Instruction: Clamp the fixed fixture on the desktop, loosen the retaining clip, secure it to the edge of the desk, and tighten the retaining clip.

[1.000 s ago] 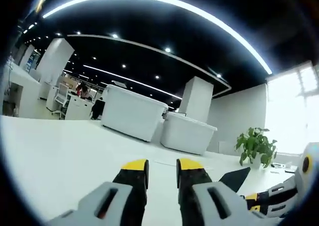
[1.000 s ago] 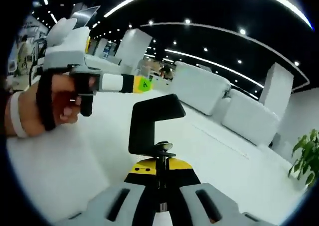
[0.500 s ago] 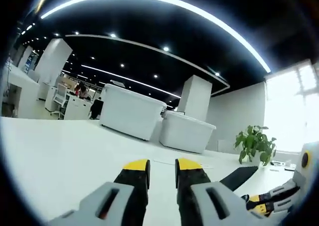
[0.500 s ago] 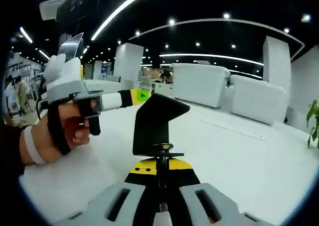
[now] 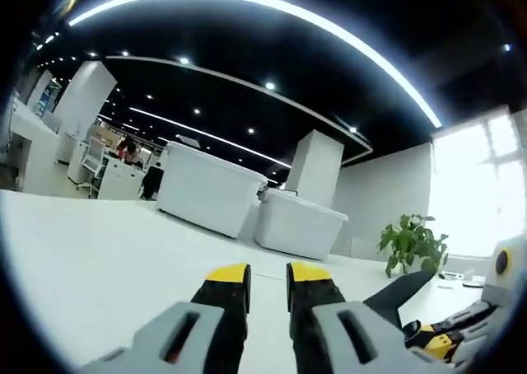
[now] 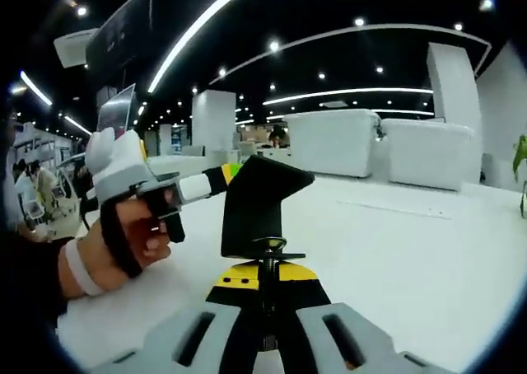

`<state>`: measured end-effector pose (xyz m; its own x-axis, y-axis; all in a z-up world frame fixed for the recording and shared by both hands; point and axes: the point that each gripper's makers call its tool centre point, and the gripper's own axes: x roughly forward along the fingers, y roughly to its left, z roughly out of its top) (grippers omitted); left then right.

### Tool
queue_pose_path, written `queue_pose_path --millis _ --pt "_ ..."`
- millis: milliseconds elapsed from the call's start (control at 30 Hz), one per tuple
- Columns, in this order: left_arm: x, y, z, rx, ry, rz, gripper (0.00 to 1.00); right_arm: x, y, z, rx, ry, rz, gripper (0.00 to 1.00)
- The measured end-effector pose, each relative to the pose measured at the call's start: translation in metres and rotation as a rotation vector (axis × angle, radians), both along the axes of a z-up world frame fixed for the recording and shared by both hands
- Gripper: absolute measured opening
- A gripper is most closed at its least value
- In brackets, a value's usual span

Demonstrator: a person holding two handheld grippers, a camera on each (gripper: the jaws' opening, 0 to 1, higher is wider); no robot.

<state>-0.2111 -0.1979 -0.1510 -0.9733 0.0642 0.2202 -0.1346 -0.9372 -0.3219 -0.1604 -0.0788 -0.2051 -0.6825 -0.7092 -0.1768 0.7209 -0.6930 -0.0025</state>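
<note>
- Black and C-shaped, the fixed fixture point(image 6: 251, 205) stands upright in the right gripper point(image 6: 263, 277), whose yellow-tipped jaws are clenched on its threaded retaining clip point(image 6: 265, 263); it is held above the white desk point(image 6: 395, 250), not resting on it.
- Compared with a second ago, the fixture's open mouth has swung round in the right gripper view, and its upper arm now shows end-on as a slanted face.
- Just left of the fixture in that view, the left gripper point(image 6: 216, 179) has drawn closer, with the person's hand point(image 6: 132, 238) on its grip; its tip now sits right beside the fixture's frame, though I cannot tell whether they touch.
- In the left gripper view its own jaws point(image 5: 267, 277) stand slightly parted with nothing between them, about as before.
- At that view's lower right, the fixture point(image 5: 395, 296) has slid lower and nearer as a dark wedge.
- My reading: pick-up is done and the left gripper is lining up to loosen the screw.
- Farther off on the desk stand two white bins point(image 5: 247, 201) and a potted plant point(image 5: 410, 240).
</note>
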Motion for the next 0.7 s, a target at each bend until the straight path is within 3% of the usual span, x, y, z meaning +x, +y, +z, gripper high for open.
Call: queue_pose_path --millis 133,267,500,533,700 --pt "0.005 0.006 0.010 -0.032 0.038 -0.013 0.18 0.005 0.005 0.001 -0.010 0.007 -0.005 0.01" --pt "0.017 0.006 0.015 -0.055 0.040 -0.012 0.18 0.011 0.009 0.002 -0.018 0.008 -0.004 0.01" --pt "0.064 -0.012 0.033 -0.029 0.032 0.005 0.18 0.018 0.012 0.006 -0.035 0.012 0.004 0.01" --pt "0.071 -0.011 0.034 -0.021 0.027 -0.021 0.18 0.020 0.012 0.007 -0.035 0.015 0.005 0.01" --pt "0.107 -0.023 0.042 0.014 0.066 -0.029 0.20 0.026 0.012 0.009 -0.037 0.017 0.007 0.01"
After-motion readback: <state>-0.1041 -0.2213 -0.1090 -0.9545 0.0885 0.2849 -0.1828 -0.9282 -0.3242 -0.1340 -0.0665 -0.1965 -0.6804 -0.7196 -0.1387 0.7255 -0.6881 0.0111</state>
